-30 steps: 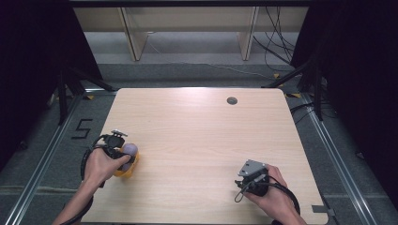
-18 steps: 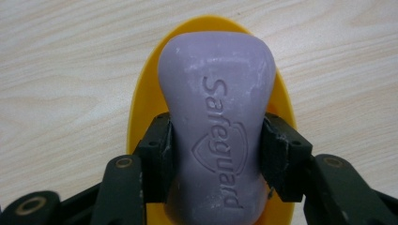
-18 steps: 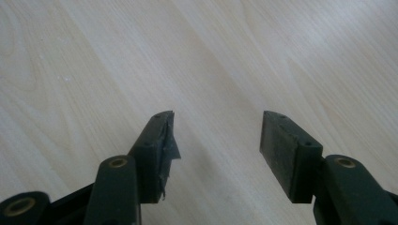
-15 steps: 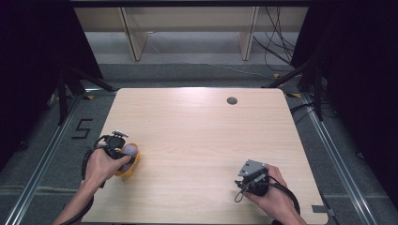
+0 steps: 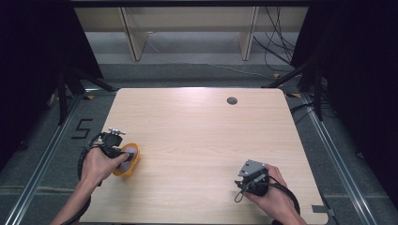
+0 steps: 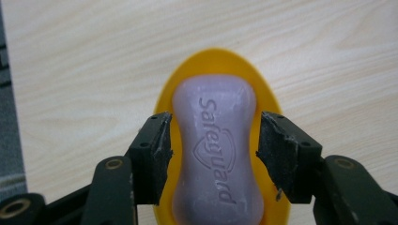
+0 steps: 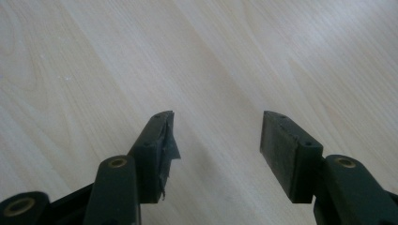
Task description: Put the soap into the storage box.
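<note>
Left claw is spread around the purple soap, pads just beside its waist; soap lies in a yellow dish at the worktop's near-left edge; right claw gapes over bare wood.

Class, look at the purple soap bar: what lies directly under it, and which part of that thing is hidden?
The soap bar lies in a yellow oval dish on the wooden table. Its rim shows around the bar; the dish floor beneath is covered.
</note>
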The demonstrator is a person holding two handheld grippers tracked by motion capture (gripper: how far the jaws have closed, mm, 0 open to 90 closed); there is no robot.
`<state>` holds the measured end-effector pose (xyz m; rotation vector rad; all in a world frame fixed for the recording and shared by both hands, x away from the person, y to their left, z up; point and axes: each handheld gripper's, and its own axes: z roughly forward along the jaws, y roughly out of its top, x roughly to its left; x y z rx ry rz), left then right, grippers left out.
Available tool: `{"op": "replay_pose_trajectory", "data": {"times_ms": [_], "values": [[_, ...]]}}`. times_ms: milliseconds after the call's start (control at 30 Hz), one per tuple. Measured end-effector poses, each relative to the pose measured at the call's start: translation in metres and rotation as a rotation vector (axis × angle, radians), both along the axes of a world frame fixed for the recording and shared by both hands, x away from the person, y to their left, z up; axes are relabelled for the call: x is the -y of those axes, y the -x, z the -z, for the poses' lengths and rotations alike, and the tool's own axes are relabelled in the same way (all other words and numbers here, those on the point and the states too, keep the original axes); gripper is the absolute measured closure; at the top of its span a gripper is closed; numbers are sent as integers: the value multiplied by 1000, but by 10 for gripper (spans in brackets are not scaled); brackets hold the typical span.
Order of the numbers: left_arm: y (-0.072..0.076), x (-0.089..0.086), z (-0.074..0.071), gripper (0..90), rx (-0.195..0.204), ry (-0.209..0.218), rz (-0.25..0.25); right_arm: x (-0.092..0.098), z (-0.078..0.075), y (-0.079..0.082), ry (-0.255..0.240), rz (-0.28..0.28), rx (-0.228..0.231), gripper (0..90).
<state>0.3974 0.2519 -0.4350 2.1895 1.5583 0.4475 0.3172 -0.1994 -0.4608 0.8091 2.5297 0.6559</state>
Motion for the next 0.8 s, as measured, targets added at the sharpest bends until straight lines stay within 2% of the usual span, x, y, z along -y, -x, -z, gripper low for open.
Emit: {"op": "replay_pose_trajectory", "data": {"times_ms": [67,100,200,233,267,300,367,400,500,533,567,633,700,800], "values": [[3,0,-3,425,14,2,12,0,0,0,-5,1,-7,454],[6,0,-3,425,41,11,26,0,0,0,1,0,-3,454],[9,0,-4,416,59,25,42,1,0,-1,5,-10,11,454],[13,0,-6,408,84,28,58,1,0,-1,-1,-9,-2,454],[13,0,-6,403,84,28,58,1,0,-1,-1,-9,-2,454],[16,-1,-7,401,118,29,75,1,0,-2,2,-16,-2,454],[18,-1,-8,401,126,29,80,0,0,-2,0,-17,-4,454],[23,-1,-9,400,162,56,88,0,0,-2,-1,-13,-2,454],[29,-1,-8,395,185,77,105,0,0,-2,-1,-14,-1,454],[37,-2,-6,394,220,88,130,0,0,-2,-1,-13,0,454],[40,-2,-5,393,225,93,137,1,0,-3,5,-33,9,454],[43,-3,-5,390,226,90,142,1,0,-3,6,-36,9,454],[55,-6,3,388,262,94,168,1,0,-3,5,-33,10,454],[63,-8,8,388,271,96,178,1,0,-3,6,-34,10,454]]}}
